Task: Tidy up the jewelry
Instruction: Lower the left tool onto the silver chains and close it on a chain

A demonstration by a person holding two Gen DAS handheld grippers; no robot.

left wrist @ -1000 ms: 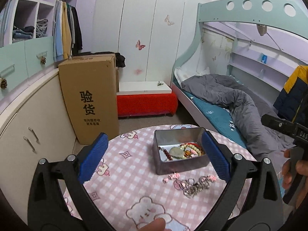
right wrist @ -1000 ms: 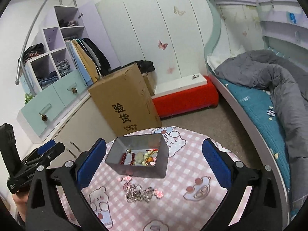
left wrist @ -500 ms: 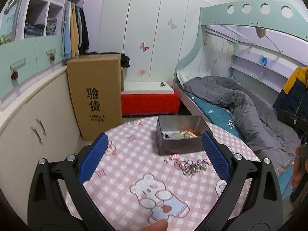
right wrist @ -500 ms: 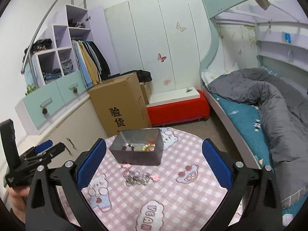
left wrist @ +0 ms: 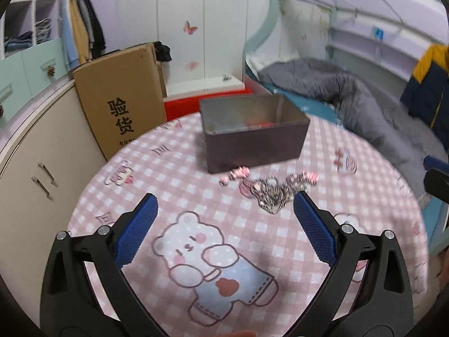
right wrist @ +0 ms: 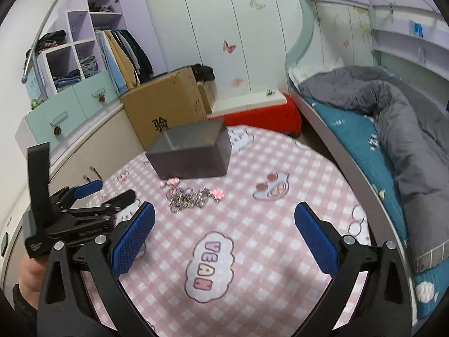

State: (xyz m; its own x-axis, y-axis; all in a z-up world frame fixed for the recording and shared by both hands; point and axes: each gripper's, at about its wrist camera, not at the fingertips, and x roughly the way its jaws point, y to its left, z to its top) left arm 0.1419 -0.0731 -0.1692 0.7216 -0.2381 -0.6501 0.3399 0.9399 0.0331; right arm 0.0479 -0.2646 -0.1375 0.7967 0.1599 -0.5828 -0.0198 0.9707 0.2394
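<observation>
hovering wide open and empty, both grippers (left wrist: 224, 216) (right wrist: 224, 224) face the jewelry (left wrist: 269, 191).

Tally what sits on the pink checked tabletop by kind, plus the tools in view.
Metal box: 1
Loose jewelry heap in front of the box, silver chain with pink beads, pieces too tangled to separate: 1
Tools, left tool and right tool, both open and empty: 2
Total: 4
</observation>
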